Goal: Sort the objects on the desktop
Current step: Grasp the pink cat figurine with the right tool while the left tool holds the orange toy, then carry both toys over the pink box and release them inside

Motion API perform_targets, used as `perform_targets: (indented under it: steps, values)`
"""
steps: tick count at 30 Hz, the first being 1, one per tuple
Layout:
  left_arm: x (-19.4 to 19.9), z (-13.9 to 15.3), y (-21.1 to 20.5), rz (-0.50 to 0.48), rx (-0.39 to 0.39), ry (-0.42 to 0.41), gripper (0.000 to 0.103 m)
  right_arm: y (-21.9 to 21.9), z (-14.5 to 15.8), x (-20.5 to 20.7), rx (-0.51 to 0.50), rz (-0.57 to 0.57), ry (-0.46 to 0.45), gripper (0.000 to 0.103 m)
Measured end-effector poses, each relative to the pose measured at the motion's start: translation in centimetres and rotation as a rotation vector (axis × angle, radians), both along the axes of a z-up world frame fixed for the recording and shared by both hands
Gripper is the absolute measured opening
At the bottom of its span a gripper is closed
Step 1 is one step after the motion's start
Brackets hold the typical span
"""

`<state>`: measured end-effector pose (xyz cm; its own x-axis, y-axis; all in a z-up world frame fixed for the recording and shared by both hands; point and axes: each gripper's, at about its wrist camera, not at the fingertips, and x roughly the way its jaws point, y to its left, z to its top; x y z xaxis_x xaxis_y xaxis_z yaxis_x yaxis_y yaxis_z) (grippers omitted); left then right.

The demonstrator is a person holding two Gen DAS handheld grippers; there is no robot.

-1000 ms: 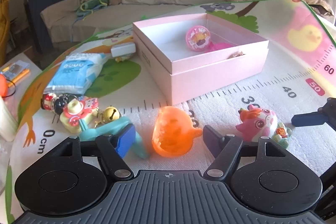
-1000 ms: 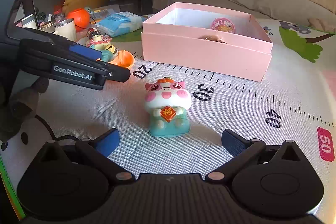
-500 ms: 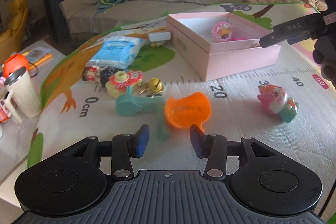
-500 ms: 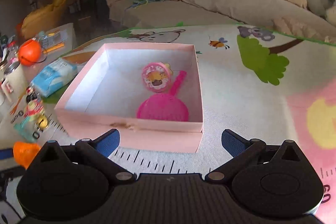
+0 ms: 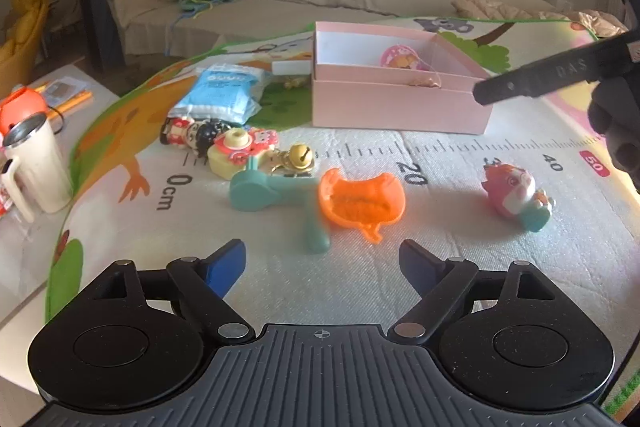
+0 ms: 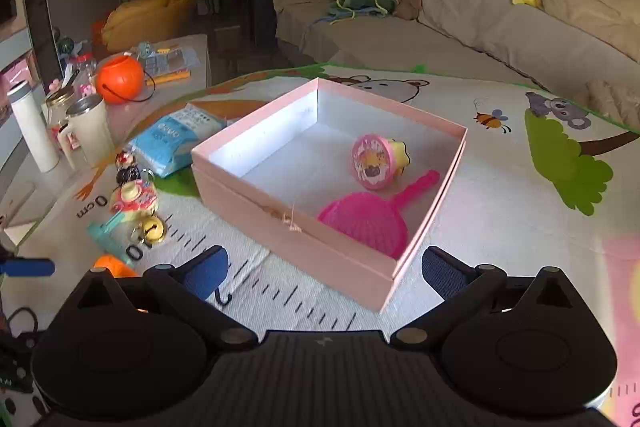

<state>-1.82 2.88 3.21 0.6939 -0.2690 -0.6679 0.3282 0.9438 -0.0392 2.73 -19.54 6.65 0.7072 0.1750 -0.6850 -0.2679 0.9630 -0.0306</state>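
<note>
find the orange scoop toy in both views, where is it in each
Left wrist view: the orange scoop toy lies centre frame on the mat, just ahead of the open fingers.
Right wrist view: only a sliver of it shows at lower left, behind the gripper body.
Shared landmark: the pink box, beyond the toy in both.

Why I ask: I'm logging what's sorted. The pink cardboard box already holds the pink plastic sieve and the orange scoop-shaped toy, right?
Not quite. The right wrist view shows the pink cardboard box holding the pink plastic sieve and a round pink toy; the orange scoop-shaped toy lies outside on the mat.
</note>
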Motion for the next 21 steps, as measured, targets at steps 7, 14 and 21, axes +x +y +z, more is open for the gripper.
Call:
perform_targets:
  steps: [7,14,21]
  values:
    - [2.8,-0.6,-4.4,-0.035,0.061,-0.056,0.087,0.3,-1.1,-6.1,-0.063,0.057,0.022,0.103]
    - [2.2,-1.0,-5.2,-0.046,0.134,-0.076,0.065,2.3,-2.3,-7.2,-0.099,0.118,0.027,0.094]
    - [-1.7,-0.6,-2.5,-0.073,0.154,-0.058,0.065,4.0,-4.5,-6.2,-0.105,0.121,0.151,0.050]
